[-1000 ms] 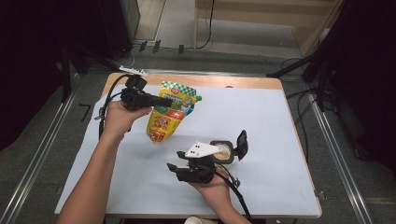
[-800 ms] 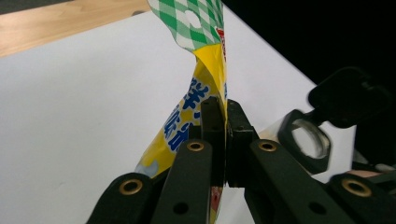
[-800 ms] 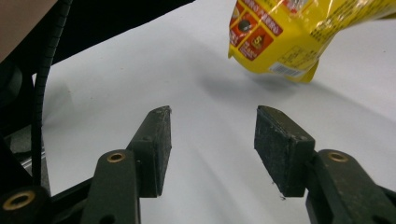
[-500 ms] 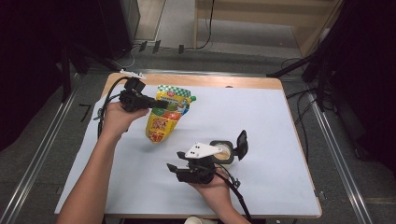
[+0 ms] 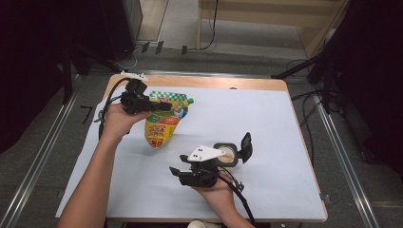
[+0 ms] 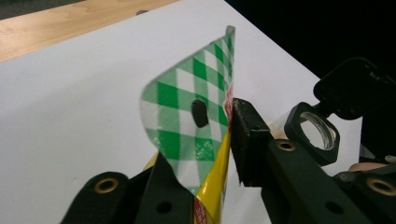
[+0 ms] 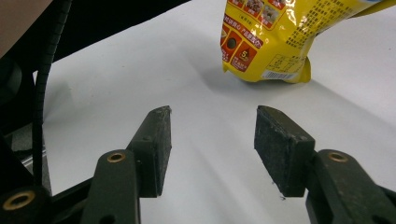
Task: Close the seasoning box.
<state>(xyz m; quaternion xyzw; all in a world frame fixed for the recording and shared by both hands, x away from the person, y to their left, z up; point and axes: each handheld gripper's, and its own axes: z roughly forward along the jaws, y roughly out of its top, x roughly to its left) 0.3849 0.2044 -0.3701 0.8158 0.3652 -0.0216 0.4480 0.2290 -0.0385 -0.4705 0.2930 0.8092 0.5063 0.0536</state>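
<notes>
A yellow snack pouch (image 5: 160, 127) with a green-checked top hangs over the white table cover, its lower end near or on the sheet. My left gripper (image 5: 164, 106) is shut on that checked top edge. In the left gripper view the pouch (image 6: 187, 116) stands between the jaws of the left gripper (image 6: 219, 144). A small clear jar (image 5: 227, 154) with an open black flip lid (image 5: 246, 145) stands at centre right, also seen as the jar (image 6: 313, 130). My right gripper (image 5: 178, 164) lies just left of the jar, open. The right gripper (image 7: 215, 126) faces the pouch (image 7: 275, 37) with nothing between its pads.
The white sheet (image 5: 266, 118) covers most of a wooden table whose bare far edge (image 5: 214, 81) shows. Dark equipment, stands and cables surround the table on the floor. A cable trails from each gripper toward the person.
The left gripper has shifted slightly left with the pouch, and the pouch's top has turned a little. The right gripper and the jar have not moved.
</notes>
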